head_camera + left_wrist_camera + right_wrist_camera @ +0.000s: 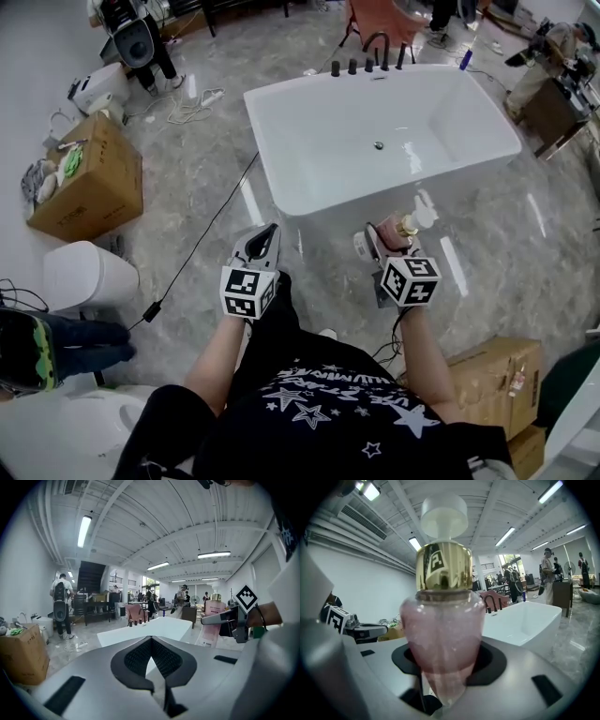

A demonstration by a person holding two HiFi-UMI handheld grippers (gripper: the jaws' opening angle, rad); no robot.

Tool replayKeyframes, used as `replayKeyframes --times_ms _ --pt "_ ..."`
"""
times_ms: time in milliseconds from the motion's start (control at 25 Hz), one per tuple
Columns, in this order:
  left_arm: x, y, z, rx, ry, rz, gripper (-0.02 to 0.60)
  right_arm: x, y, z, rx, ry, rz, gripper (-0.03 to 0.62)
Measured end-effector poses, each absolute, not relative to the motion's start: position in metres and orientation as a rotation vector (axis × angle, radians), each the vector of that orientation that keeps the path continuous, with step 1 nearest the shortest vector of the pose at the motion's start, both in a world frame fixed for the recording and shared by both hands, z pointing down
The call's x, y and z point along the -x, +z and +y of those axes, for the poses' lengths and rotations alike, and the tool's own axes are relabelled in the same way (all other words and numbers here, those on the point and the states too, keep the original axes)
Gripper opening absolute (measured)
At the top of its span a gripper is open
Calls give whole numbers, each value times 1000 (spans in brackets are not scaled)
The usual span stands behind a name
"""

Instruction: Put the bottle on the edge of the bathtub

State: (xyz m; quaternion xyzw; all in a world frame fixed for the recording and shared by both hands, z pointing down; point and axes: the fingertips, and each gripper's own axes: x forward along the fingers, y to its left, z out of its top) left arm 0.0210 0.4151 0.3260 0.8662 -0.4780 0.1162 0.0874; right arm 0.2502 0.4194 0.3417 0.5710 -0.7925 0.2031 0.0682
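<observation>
Right claw (444, 665) clamps the pink bottle (443, 616) upright — short of the near edge of the bathtub (309, 202), over the floor (216, 141). Left claw (151, 641) closed, holding nothing.

- The bathtub (261, 141) stands on the floor straight ahead of you, with its taps (367, 64) on the far rim.
- Your left tongs (265, 234) and right tongs (389, 234) hover side by side, short of the tub's near wall.
- The bottle (407, 228) sits upright between your right tongs.
- A cardboard box (89, 183) lies left of the tub, and a bin (89, 275) stands nearer you.
- More boxes (497, 370) sit at your right.
- A cable (202, 239) runs over the floor from the tub toward the bin.
</observation>
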Motion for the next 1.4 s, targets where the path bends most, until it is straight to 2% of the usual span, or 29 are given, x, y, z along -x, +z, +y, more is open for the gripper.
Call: replayKeyframes --times_ms 280,760,1120,1400 --pt "22 356 316 -2545 410 -1407 15 -219 369 312 -1698 675 -2351 222" --pt "110 384 66 -2573 402 -1313 15 -121 402 58 -1760 729 -2302 221" --pt "157 419 -80 -2537 459 -1261 15 -98 421 -108 -1891 770 -2210 221" --pt "171 442 -160 -2485 447 -1273 15 -95 446 -191 -1912 753 -2136 221"
